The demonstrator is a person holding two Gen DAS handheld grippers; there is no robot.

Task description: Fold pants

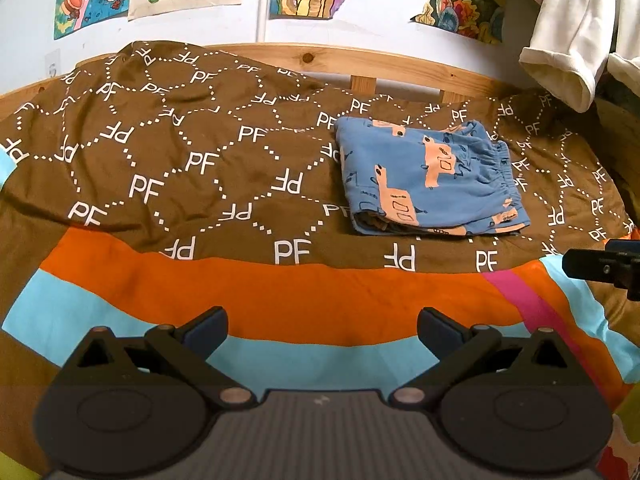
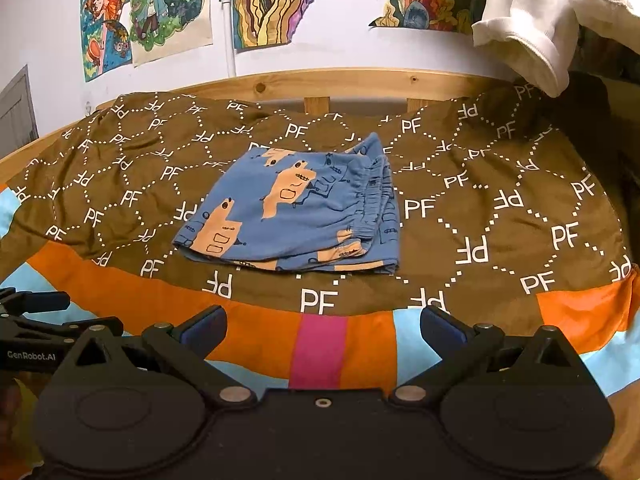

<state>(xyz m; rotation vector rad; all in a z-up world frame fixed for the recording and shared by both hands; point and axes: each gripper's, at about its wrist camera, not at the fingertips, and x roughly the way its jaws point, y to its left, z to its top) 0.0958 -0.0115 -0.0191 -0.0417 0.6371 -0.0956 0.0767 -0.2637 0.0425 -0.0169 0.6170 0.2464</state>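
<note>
Apparently the folding is done, or nearly so. The blue soft-knit pants with peach vehicle prints [image 1: 430, 182] lie as a compact, roughly square bundle on the brown bedspread printed with white "PF" letters and dotted hexagons [image 1: 172, 160], toward the headboard side and well apart from both my tools. Several layers show stacked at the bundle's near edge; the gathered elastic waistband sits along its right side, puckered and slightly lifted. Judgement: at most a final flattening or squaring of that waistband edge is left.

My left gripper [image 1: 322, 326] hovers over the near edge of the bed, above the orange and light-blue stripes [image 1: 280, 300], fingers spread wide, nothing between them. My right gripper [image 2: 323, 326] hangs likewise over the near edge, above a pink patch in the striping, fingers wide apart and empty. Each tool shows at the margin of the other's view, so they sit side by side.

Materials: the pants look like thin jersey, limp, holding creases only loosely. The bedspread is smooth woven cloth, rumpled into low folds toward the far left corner. A knotty pale wooden headboard [image 2: 340, 82] runs behind. A white garment [image 2: 532, 20] hangs at the far right; colourful drawings are stuck to the wall.
</note>
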